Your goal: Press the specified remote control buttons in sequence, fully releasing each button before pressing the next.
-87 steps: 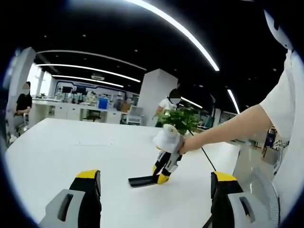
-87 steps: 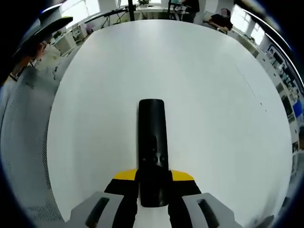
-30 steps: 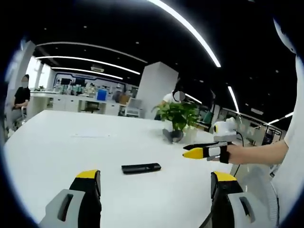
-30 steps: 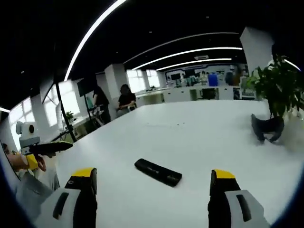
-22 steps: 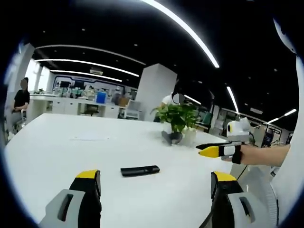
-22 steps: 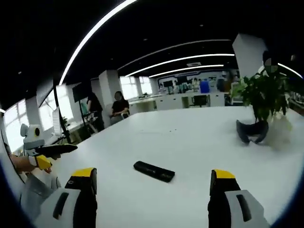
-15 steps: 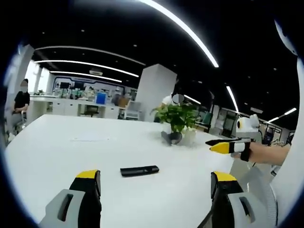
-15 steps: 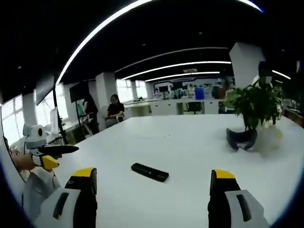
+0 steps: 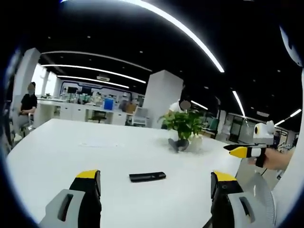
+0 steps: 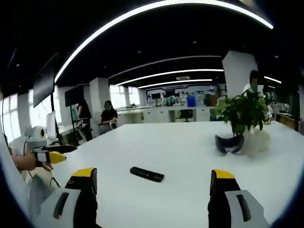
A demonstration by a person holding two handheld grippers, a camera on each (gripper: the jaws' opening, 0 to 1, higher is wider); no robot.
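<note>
Lying flat on the white surface (image 9: 57,152), black remote control (image 9: 147,176) out ahead of both grippers, touched by neither. Left gripper (image 9: 155,189) spread wide, jaws well apart, nothing between them. Right gripper (image 10: 151,189) likewise agape and empty (seen from the left gripper view as a yellow-tipped tool held in a hand at the right edge, jaws there too small to judge). Beyond the remote control, potted plant (image 10: 243,113) with a dark curved object (image 10: 229,144) at its foot.
</note>
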